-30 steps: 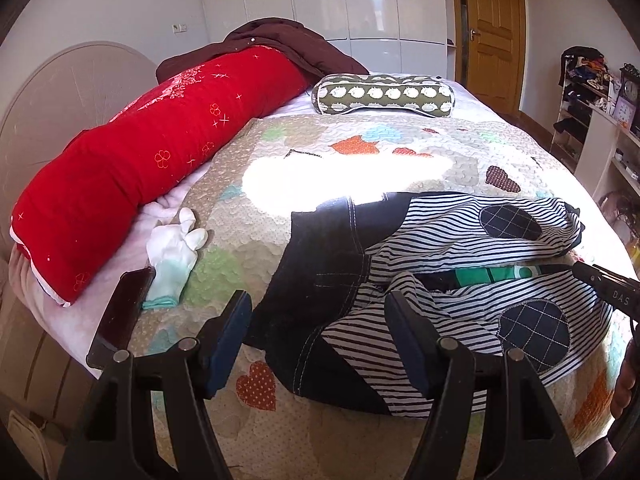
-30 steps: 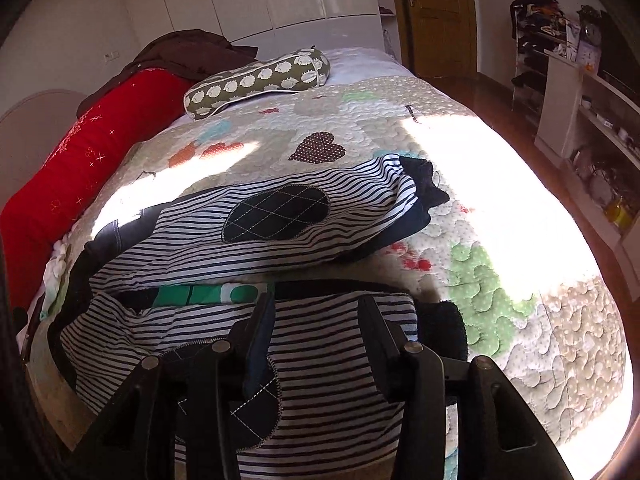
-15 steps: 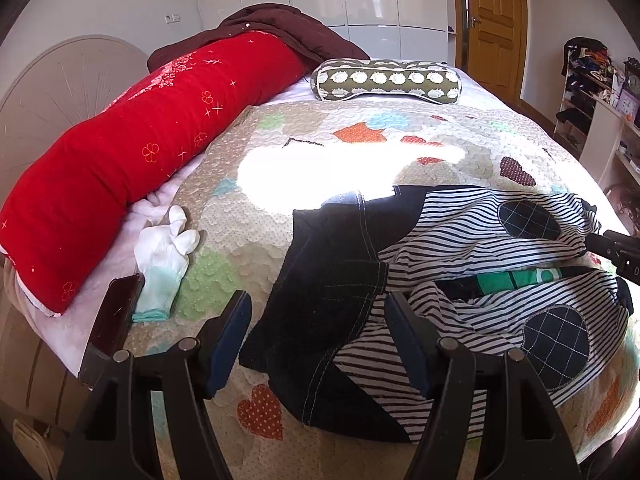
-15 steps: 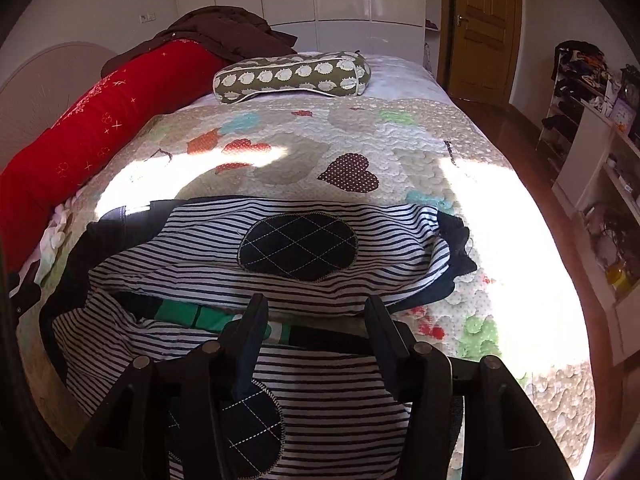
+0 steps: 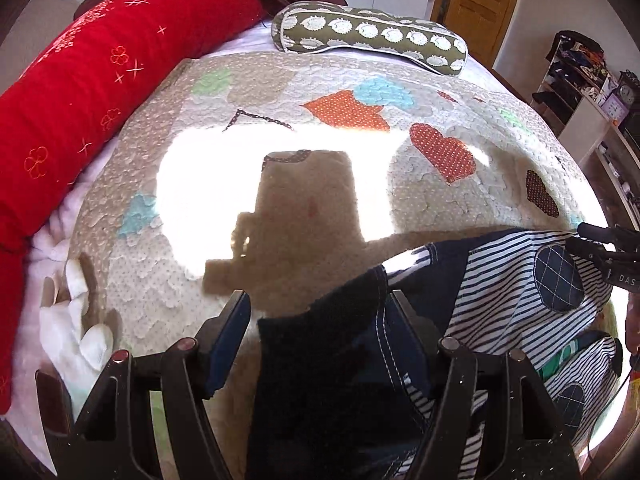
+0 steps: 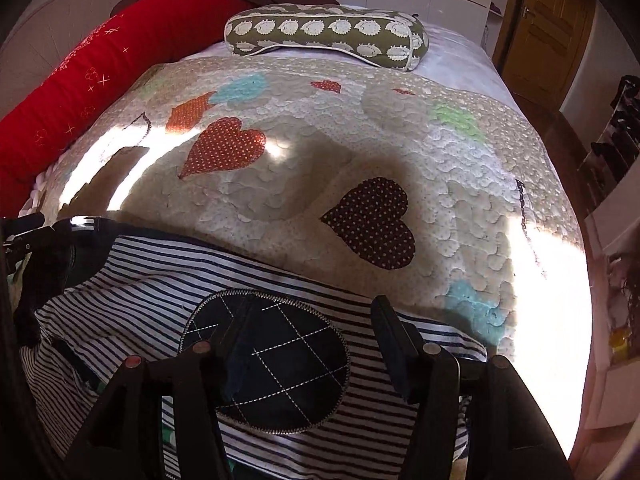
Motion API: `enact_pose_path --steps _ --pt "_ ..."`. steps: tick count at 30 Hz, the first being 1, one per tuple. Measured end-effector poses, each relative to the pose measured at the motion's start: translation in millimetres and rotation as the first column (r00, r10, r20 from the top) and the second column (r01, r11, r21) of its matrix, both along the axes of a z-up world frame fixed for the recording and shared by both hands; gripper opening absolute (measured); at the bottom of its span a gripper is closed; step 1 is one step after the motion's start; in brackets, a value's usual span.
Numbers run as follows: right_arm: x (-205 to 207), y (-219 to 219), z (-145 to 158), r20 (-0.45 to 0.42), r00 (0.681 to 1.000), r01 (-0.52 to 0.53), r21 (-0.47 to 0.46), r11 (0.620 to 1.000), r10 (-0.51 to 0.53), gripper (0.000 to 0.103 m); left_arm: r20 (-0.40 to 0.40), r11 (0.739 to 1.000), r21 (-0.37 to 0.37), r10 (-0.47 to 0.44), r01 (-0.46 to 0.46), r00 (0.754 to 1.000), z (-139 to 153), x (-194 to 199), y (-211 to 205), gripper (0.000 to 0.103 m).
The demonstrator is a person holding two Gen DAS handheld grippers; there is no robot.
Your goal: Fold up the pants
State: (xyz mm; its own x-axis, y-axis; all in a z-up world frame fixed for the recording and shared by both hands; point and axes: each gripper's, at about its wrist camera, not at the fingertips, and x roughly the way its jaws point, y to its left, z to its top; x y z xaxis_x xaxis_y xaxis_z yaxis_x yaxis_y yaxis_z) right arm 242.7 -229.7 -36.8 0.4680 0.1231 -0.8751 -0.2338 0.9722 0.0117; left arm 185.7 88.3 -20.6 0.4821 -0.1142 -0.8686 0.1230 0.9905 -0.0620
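Pants [image 5: 516, 304]: striped navy-and-white fabric with a dark navy waist section and round dark quilted patches; lying at the near edge of the bed, on the quilt. A green strip shows between the two legs at lower right of the left view.
Waist section [image 5: 320, 360]: dark navy with white stitching, lying between the fingers of the left tool and reaching up past their tips.
Knee patch [image 6: 276, 364]: dark oval with white crosshatch stitching and zigzag border, lying between and under the fingers of the right tool.
Left tool [image 5: 320, 320]: fingers spread wide, one on each side of the navy waist fabric; whether the pads touch the cloth I cannot tell.
Right tool [image 6: 312, 324]: fingers spread wide above the striped leg, nothing pinched; also seen at the right edge of the left view.
Quilt [image 6: 352, 148]: beige, scalloped stitching, with heart patches in orange, brown, green and blue; bright sun patches and tool shadows across it.
Bed [image 6: 460, 52]: white sheet showing beyond the quilt.
Pillow [image 6: 324, 32]: olive green with a white repeated print, lying across the far end of the bed.
Red bolster [image 5: 100, 80]: long, along the left side of the bed.
White glove [image 5: 76, 336]: lying left of the quilt, near the left tool.
Door [image 5: 476, 4]: wooden, beyond the bed.
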Motion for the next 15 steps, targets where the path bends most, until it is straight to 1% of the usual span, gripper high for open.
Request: enact_pose_path --steps 4,6,9,12,15 --pt "18 0 -15 -0.048 0.999 -0.014 0.017 1.0 0.015 0.061 -0.058 0.998 -0.007 -0.067 0.066 0.996 -19 27 -11 0.069" --pt "24 0 -20 -0.058 0.998 -0.014 0.015 1.0 0.015 0.061 -0.078 0.995 -0.011 -0.095 0.095 0.992 -27 36 -15 0.069" --pt "27 2 -23 -0.059 0.998 -0.014 0.019 1.0 0.015 0.062 -0.069 0.993 0.006 -0.115 0.115 0.991 -31 42 -21 0.069" --pt "28 4 -24 -0.062 0.998 -0.029 0.034 0.999 0.031 0.064 -0.077 0.99 -0.01 -0.138 0.138 0.987 -34 47 -24 0.071" --pt "29 7 -24 -0.082 0.995 -0.048 0.092 0.995 0.055 0.066 -0.088 0.986 -0.017 -0.169 0.169 0.982 -35 49 -27 0.072"
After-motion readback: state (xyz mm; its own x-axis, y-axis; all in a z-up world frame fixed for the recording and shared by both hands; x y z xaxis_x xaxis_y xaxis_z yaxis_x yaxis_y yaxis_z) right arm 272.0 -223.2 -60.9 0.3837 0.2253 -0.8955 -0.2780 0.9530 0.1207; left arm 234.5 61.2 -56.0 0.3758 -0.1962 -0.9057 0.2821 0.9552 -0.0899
